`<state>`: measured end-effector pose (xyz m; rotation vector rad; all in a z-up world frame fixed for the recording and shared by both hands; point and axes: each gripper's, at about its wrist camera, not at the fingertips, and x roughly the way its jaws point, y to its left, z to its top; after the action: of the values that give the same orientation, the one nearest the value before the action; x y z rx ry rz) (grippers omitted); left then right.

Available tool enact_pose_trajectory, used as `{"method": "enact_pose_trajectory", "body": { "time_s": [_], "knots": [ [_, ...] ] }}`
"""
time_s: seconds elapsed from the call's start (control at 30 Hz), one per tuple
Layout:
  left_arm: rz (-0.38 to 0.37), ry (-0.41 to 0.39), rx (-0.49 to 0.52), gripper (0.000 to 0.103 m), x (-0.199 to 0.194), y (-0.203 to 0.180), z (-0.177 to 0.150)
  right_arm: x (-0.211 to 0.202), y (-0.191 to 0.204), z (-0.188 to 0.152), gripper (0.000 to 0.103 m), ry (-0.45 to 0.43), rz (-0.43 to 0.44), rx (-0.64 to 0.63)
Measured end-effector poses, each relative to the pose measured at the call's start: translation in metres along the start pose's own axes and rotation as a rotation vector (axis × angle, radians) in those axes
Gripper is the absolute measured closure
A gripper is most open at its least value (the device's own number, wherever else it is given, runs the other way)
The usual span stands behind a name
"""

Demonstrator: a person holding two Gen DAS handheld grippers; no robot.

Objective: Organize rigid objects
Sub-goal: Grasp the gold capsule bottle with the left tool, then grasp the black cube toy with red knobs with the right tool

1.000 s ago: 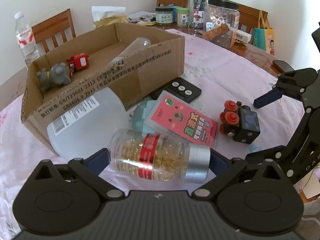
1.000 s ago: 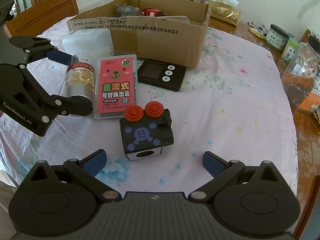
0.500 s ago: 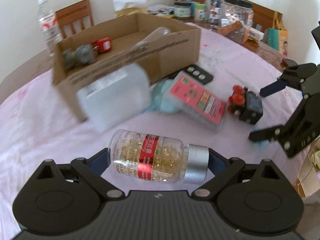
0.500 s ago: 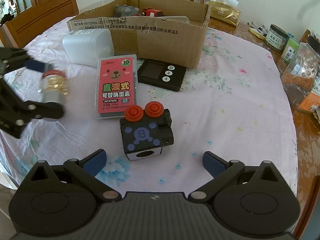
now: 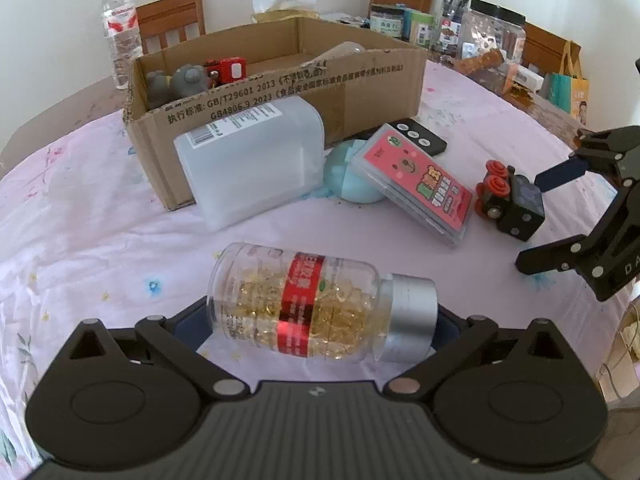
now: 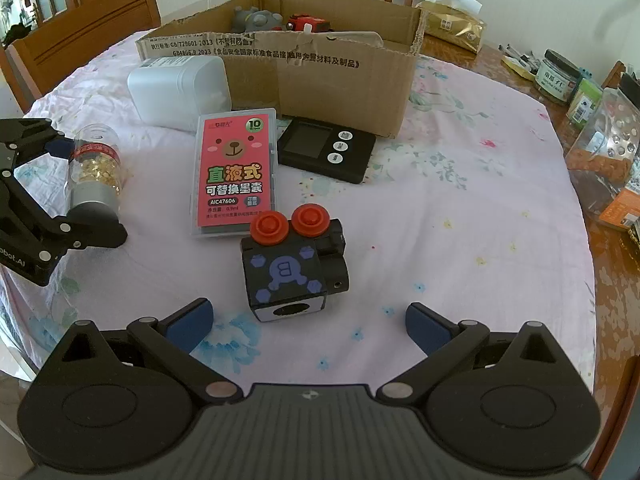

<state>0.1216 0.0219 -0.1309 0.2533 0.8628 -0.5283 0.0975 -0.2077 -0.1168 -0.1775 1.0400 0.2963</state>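
Capsule bottle [image 5: 320, 304] lies crosswise, clamped end to end in left gripper [image 5: 320, 322], whose jaws just widened. Right gripper [image 6: 308, 326] gapes empty; black toy block [image 6: 296, 260] at twelve o'clock.

On the table [image 6: 460, 208], covered by a pink flowered cloth, an open brown cardboard box [image 6: 320, 76] is set towards the far side. A grey plush toy [image 5: 180, 80] and a red toy car [image 5: 226, 69] are held in it. A translucent white plastic container [image 5: 252, 160] is laid against the box's near wall. To its right a pink flat pen-refill case [image 6: 236, 172] is placed, with a black timer with three buttons [image 6: 326, 148] just behind it, near the box. In front of the case a black toy block with two red knobs [image 6: 292, 256] is found. A clear capsule bottle with a silver cap [image 5: 320, 304] is seen lying on its side between the left tongs [image 5: 320, 332], at the left of the group.
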Motion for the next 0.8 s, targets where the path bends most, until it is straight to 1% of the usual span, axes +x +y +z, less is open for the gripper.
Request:
{"method": "enact_pose_trajectory", "body": {
  "time_s": [0.27,0.5,0.6,0.67,0.77,0.8],
  "knots": [
    [0.020,-0.013,0.019,0.001,-0.007,-0.002,-0.001,0.001,0.001,0.002,0.000,0.008,0.002,-0.003],
    [0.028,-0.027,0.020,0.002,-0.011,-0.003,0.002,0.005,0.006,0.010,0.001,0.000,0.027,-0.069],
    [0.026,-0.028,0.012,0.002,-0.012,-0.002,0.004,0.005,0.007,0.015,0.010,-0.004,0.047,-0.089],
    [0.025,-0.031,0.012,0.002,-0.012,-0.002,0.005,0.004,0.007,0.018,0.017,-0.010,0.047,-0.098],
    [0.025,-0.032,0.018,0.003,-0.013,-0.003,0.006,0.003,0.007,0.020,0.025,-0.015,0.050,-0.110],
    [0.025,-0.031,0.020,0.003,-0.012,-0.003,0.007,0.003,0.007,0.020,0.026,-0.015,0.053,-0.112]
  ]
}}
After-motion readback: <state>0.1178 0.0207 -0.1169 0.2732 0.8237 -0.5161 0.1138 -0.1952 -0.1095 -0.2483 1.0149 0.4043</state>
